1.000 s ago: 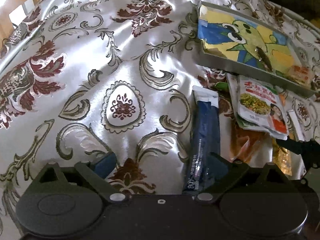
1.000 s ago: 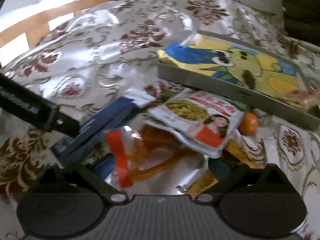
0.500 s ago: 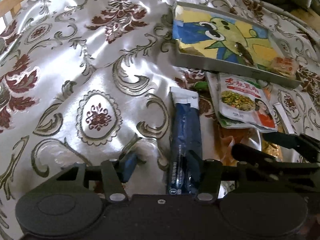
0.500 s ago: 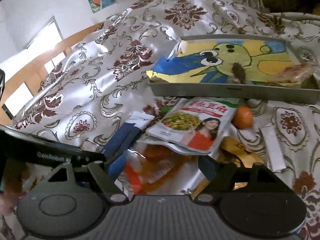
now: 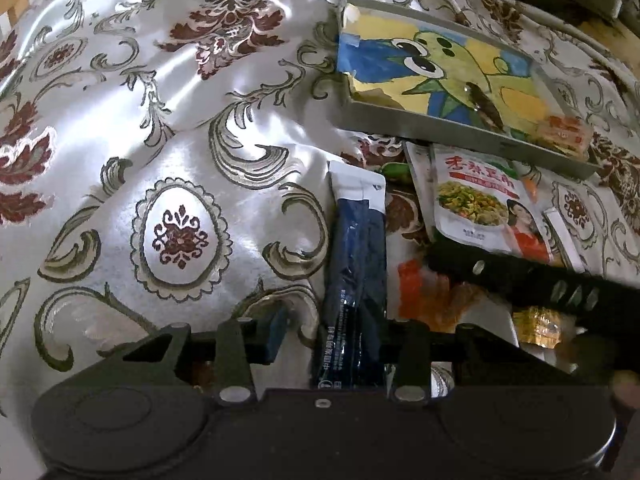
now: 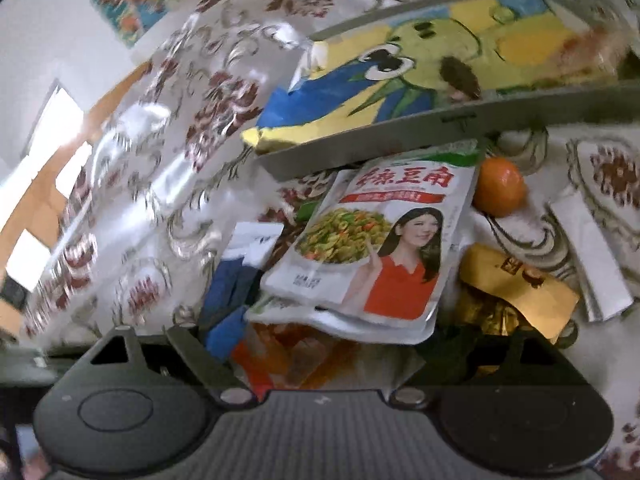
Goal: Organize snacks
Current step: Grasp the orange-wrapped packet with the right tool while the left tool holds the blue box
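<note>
One floral satin tablecloth (image 5: 120,128), snack-strewn; wooden rail behind.

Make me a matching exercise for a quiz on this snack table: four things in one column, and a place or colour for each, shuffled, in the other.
Things:
1. blue stick pack
2. orange fruit
3. white pouch
4. tray

Places or colours:
A. bears a woman in a red top
B. lined with a cartoon drawing
C. between the left claw's fingers
D. on the cloth beside the white pouch's top corner

Pairs: 1-C, 2-D, 3-A, 4-B
</note>
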`<state>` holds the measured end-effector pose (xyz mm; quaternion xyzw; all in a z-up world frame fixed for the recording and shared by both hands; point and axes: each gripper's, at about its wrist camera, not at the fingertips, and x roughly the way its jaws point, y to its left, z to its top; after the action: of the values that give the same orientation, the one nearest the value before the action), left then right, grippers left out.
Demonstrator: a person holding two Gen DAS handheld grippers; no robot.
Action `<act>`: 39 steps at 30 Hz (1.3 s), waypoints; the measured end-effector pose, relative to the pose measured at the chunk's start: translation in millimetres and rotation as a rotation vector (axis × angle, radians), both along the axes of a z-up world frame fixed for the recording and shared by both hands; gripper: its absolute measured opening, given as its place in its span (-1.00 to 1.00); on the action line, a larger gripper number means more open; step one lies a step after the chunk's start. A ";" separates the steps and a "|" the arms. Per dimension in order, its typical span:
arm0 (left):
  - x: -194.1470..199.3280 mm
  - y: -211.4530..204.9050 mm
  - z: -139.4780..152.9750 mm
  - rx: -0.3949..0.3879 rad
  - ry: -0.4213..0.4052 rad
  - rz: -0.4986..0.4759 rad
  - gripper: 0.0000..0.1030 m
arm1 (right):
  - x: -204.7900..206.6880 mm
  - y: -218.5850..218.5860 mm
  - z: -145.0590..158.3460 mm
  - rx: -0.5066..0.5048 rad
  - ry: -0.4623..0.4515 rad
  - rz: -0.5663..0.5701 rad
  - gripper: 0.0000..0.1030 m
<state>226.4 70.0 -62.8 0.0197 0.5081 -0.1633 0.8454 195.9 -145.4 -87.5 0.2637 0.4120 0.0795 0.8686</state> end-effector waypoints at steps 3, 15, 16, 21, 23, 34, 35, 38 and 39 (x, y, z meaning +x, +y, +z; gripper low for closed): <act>0.3 0.1 0.9 -0.006 0.001 -0.013 -0.34 | -1.3 -8.9 -1.7 0.047 0.016 -0.025 0.53; -3.1 -9.0 -1.5 0.026 -0.040 -0.061 -0.48 | 10.2 13.2 -2.6 -0.078 0.048 -0.014 0.55; -4.0 -9.8 -1.5 0.030 -0.046 -0.068 -0.51 | 10.0 15.6 -2.3 -0.095 0.046 -0.016 0.50; -14.7 -19.2 2.1 0.075 -0.072 -0.135 -0.66 | -3.1 10.5 2.2 -0.086 0.052 0.017 0.12; -19.7 -22.1 5.6 0.082 -0.077 -0.148 -0.77 | -8.3 5.6 4.7 -0.073 0.069 0.039 0.02; -38.6 -42.5 4.2 0.114 -0.078 -0.178 -0.89 | -35.7 -5.4 15.6 -0.111 0.105 0.115 -0.28; -38.0 -43.6 3.0 0.117 -0.083 -0.181 -0.84 | -35.6 -6.6 13.8 -0.099 0.106 0.109 -0.28; -30.9 -40.6 -0.5 0.109 -0.084 -0.152 -0.46 | -31.9 -8.3 7.9 -0.069 0.110 0.095 -0.23; -27.5 -38.3 -1.3 0.099 -0.080 -0.138 -0.43 | -30.7 -8.3 6.2 -0.063 0.109 0.094 -0.19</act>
<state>198.9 31.7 -64.1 0.1030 0.4788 -0.1946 0.8499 165.1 -153.6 -81.3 0.2205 0.4729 0.0929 0.8480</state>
